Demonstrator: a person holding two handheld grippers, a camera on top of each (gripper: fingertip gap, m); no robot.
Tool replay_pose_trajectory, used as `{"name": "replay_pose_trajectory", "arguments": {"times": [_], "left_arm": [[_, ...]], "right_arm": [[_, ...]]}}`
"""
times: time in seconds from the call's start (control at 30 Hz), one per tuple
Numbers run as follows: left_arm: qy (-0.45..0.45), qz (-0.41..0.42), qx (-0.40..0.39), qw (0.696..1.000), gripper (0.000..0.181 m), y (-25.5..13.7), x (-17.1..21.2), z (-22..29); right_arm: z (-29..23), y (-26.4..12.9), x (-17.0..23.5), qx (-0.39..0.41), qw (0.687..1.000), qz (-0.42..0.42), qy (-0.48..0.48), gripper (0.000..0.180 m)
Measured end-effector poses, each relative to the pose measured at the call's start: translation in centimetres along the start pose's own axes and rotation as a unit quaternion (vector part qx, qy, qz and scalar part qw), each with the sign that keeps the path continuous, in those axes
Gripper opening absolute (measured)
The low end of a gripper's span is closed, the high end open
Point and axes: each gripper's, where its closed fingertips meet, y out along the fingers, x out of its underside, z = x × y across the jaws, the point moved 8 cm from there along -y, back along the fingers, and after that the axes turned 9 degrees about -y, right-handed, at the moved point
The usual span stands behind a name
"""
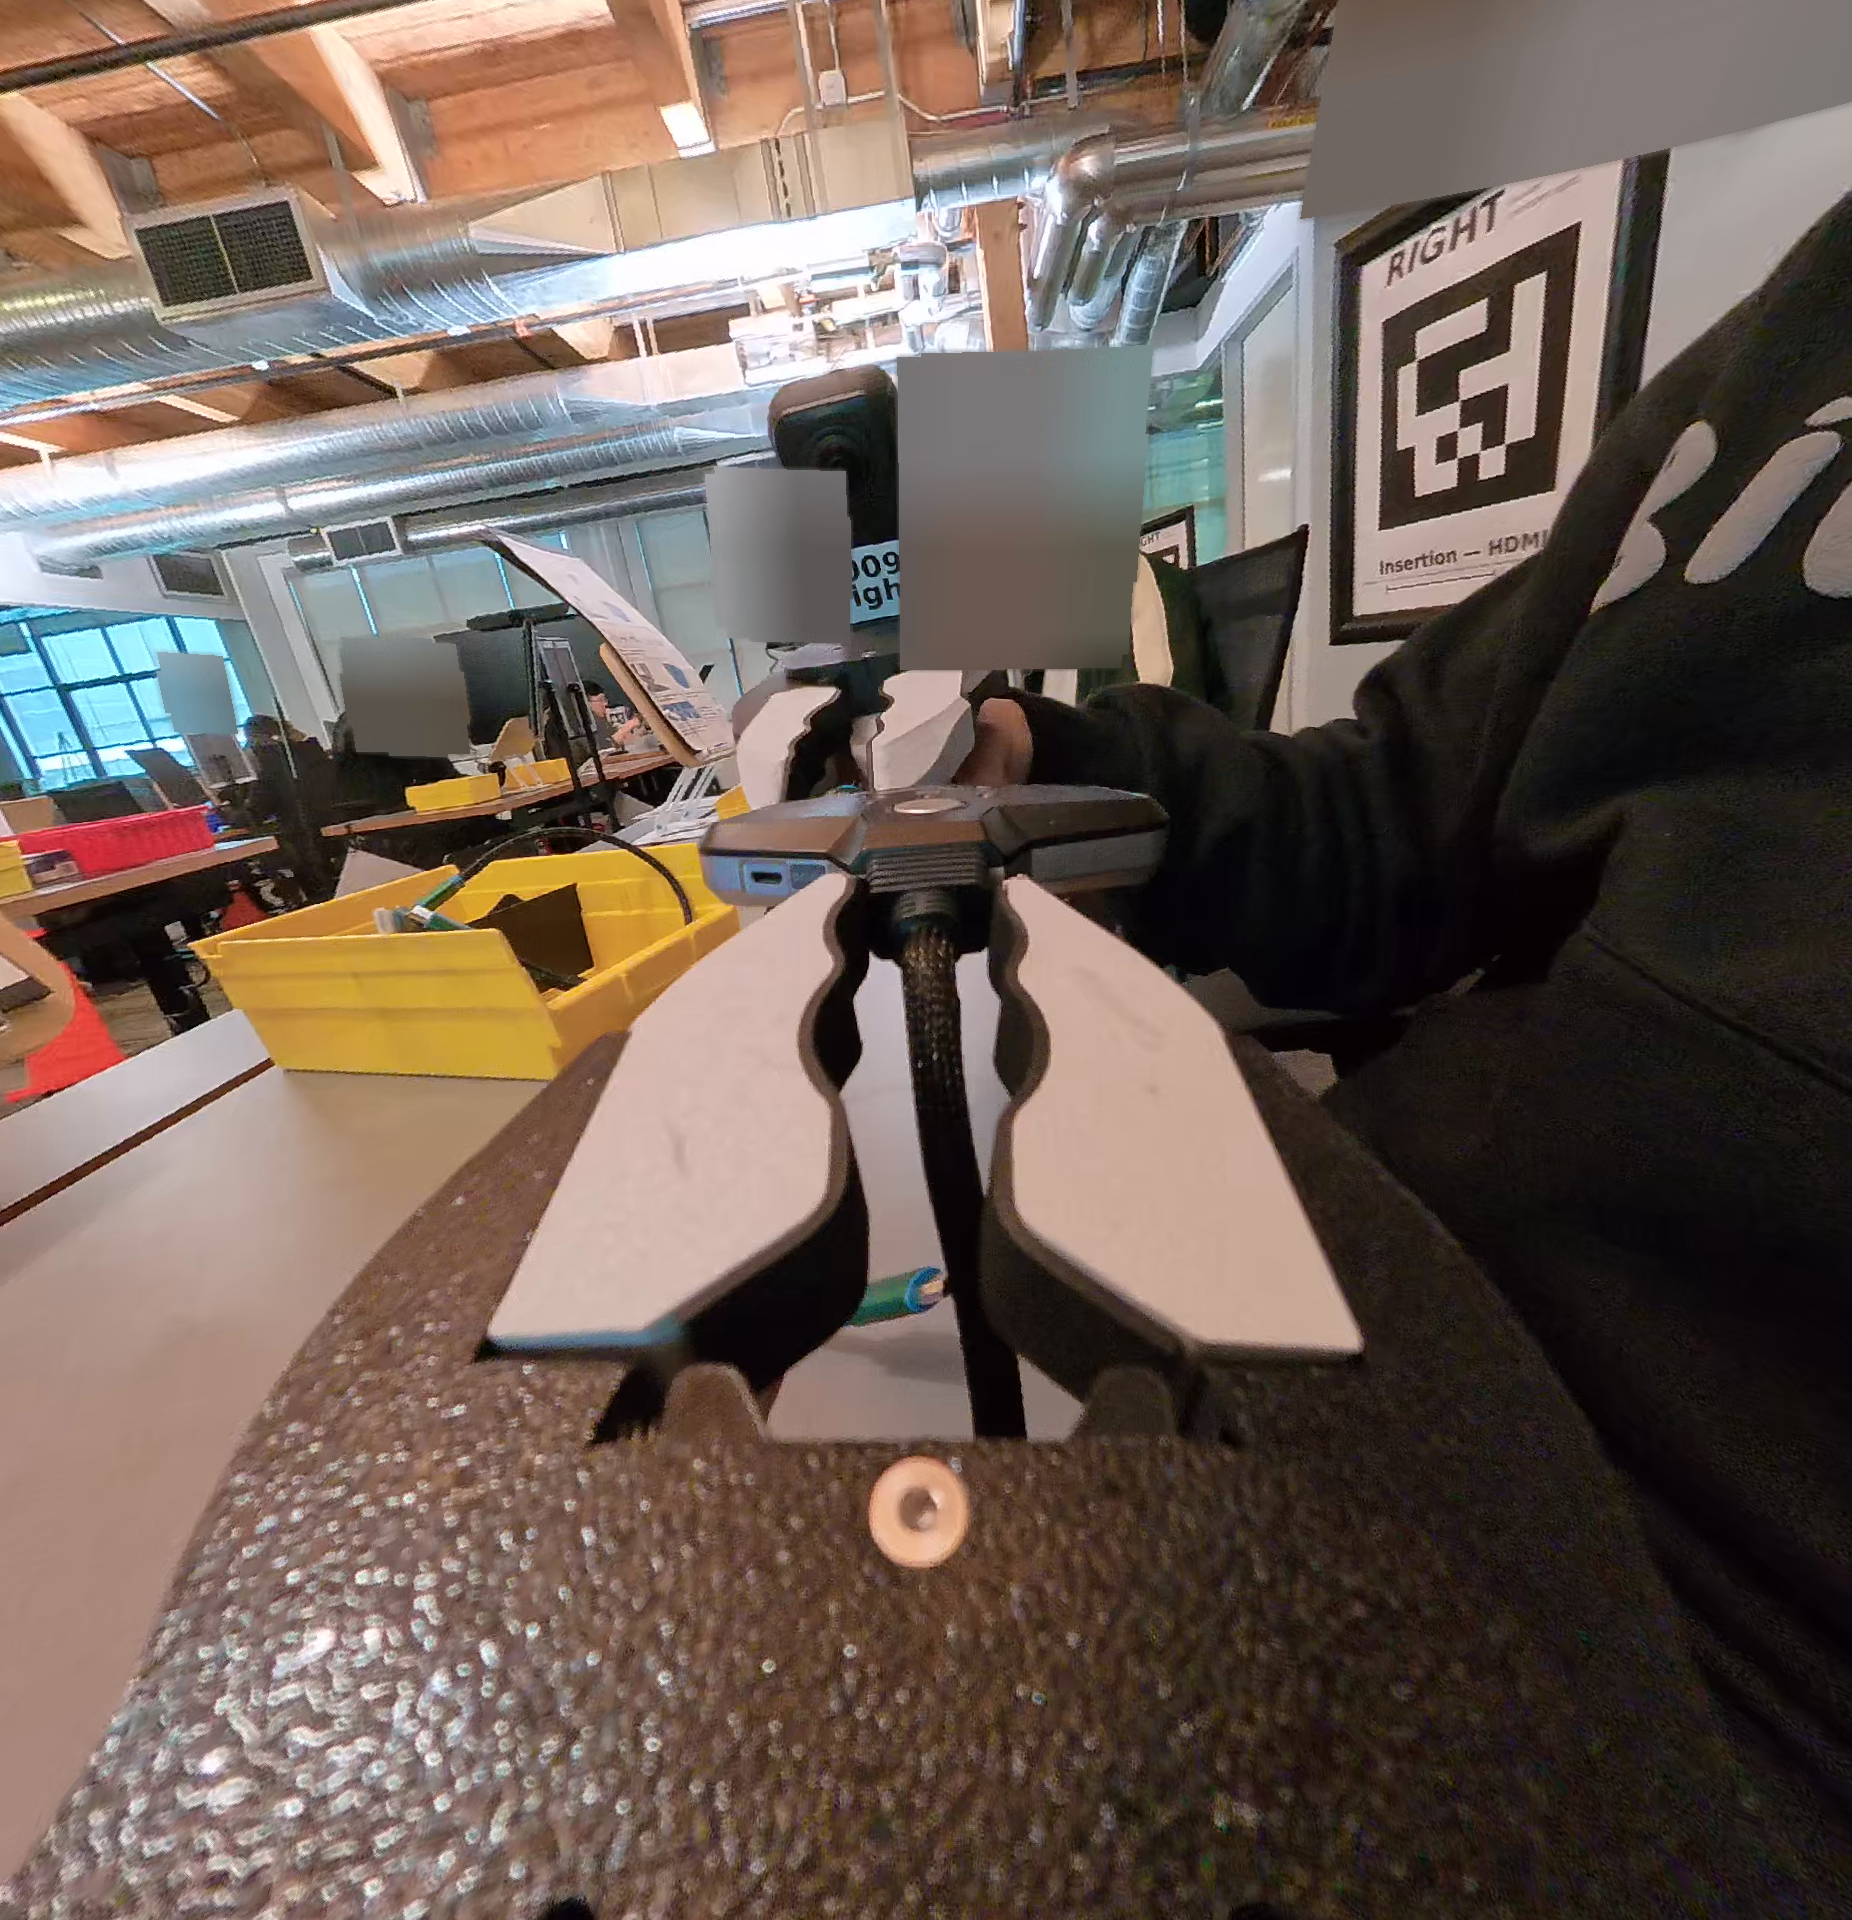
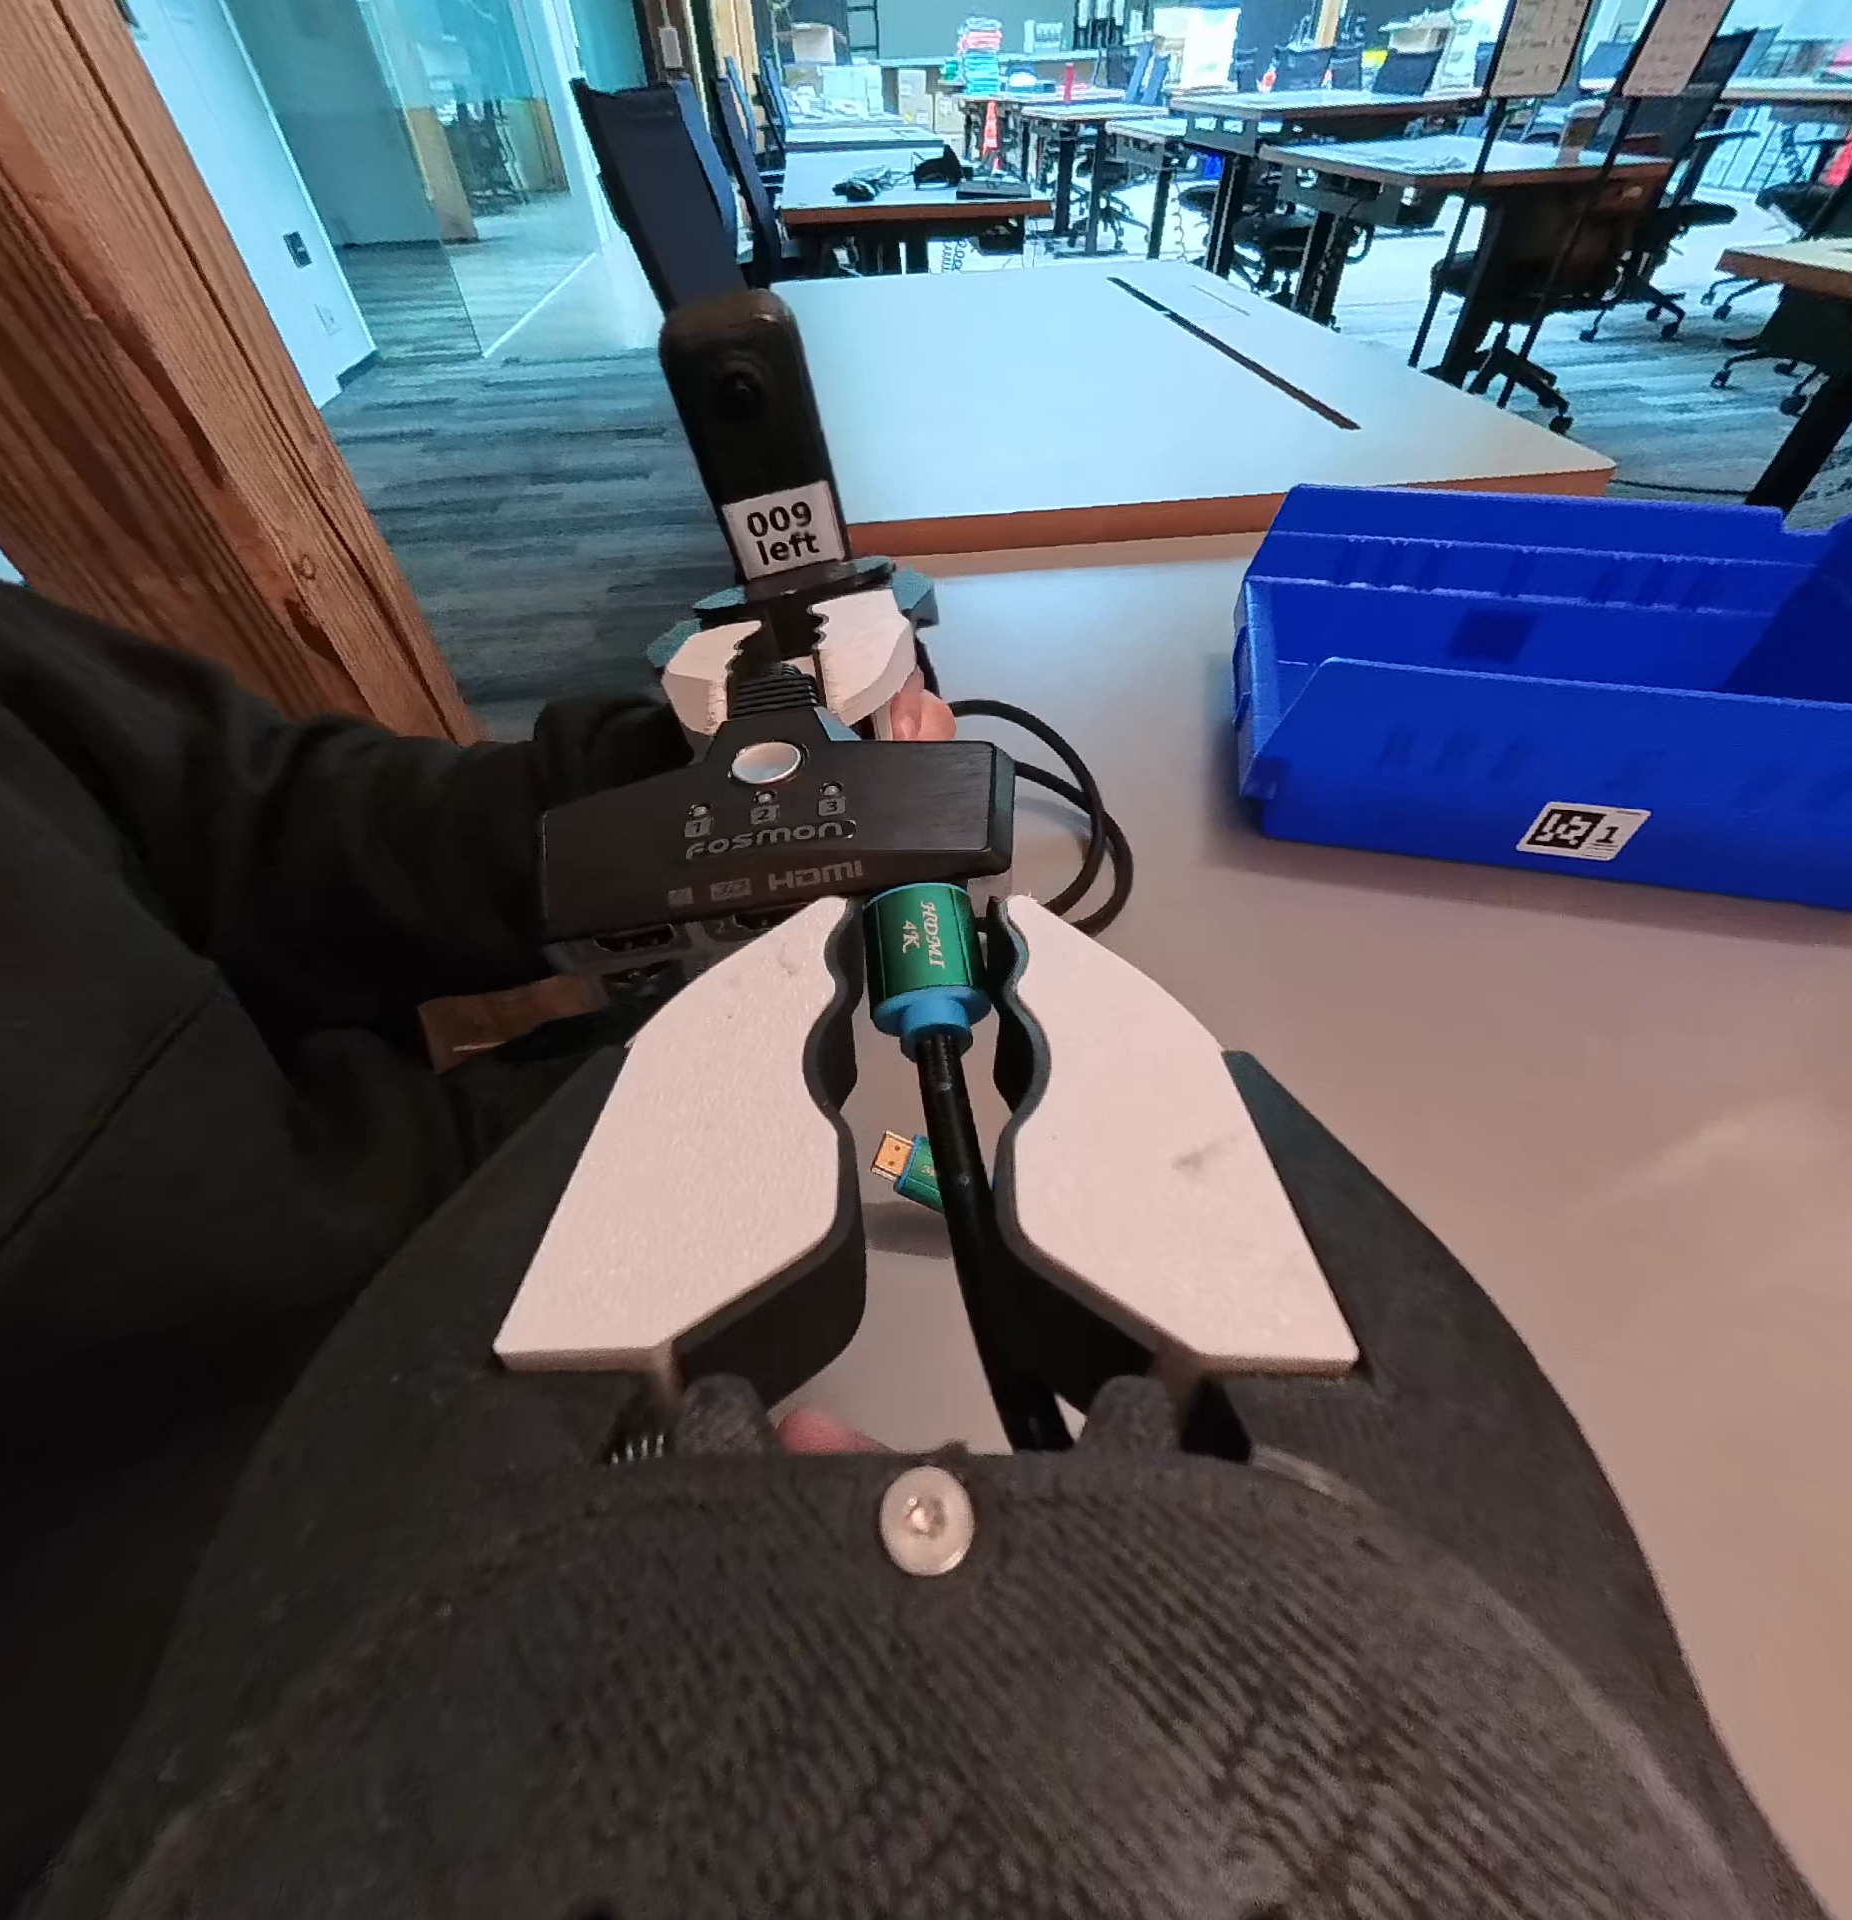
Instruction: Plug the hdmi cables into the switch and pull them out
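The black HDMI switch (image 2: 776, 831) is held in the air between both grippers. My left gripper (image 1: 927, 894) is shut on the ribbed collar of the switch's own braided cable (image 1: 932, 1039), at the switch (image 1: 932, 821). My right gripper (image 2: 922, 914) is shut on a green HDMI plug (image 2: 917, 961). The plug's front end sits at the switch's rightmost port, and the other two ports show empty. A second green plug (image 2: 906, 1169) shows below the fingers, also seen in the left wrist view (image 1: 896, 1294). Each gripper shows in the other's view: the right one (image 1: 875, 727) and the left one (image 2: 787, 665).
A yellow bin (image 1: 382, 987) with a cable in it stands on the grey table (image 1: 122, 1299) to the left. A blue bin (image 2: 1566, 727) stands at the right on the table (image 2: 1473, 1195). A black cable (image 2: 1088, 831) loops beside the switch. The person's black sleeve (image 2: 278, 831) is close.
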Motion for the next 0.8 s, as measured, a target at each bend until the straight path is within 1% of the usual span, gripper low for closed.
{"name": "replay_pose_trajectory", "arguments": {"times": [0.1, 0.33, 0.5, 0.57, 0.7, 0.8], "left_arm": [[-0.003, 0.006, 0.012, 1.0, 0.022, 0.4, 0.1, -0.4], [0.0, 0.001, 0.031, 1.0, 0.022, 1.6, 0.5, -1.1], [-0.005, 0.003, 0.049, 0.999, 0.022, 2.0, 0.6, -1.5], [-0.005, -0.002, 0.052, 0.999, 0.022, 2.1, 0.5, -1.5], [0.011, -0.04, 0.047, 0.998, 0.022, 2.6, 0.6, -1.4], [0.014, -0.06, 0.04, 0.997, 0.022, 3.3, 0.8, -1.2]], "right_arm": [[-0.1, -0.5, 0.0, 0.009, 1.0, 0.004, -0.014, 0.022], [0.1, -1.3, 0.9, 0.018, 1.0, 0.0, 0.021, 0.022], [-0.2, -1.8, 0.9, 0.021, 1.0, -0.015, 0.001, 0.022], [-0.3, -2.0, 0.6, 0.023, 0.999, -0.026, -0.007, 0.022], [-0.5, -2.6, -0.2, 0.022, 0.994, -0.093, -0.052, 0.022], [-0.4, -3.4, -0.5, 0.009, 0.991, -0.119, -0.054, 0.022]]}}
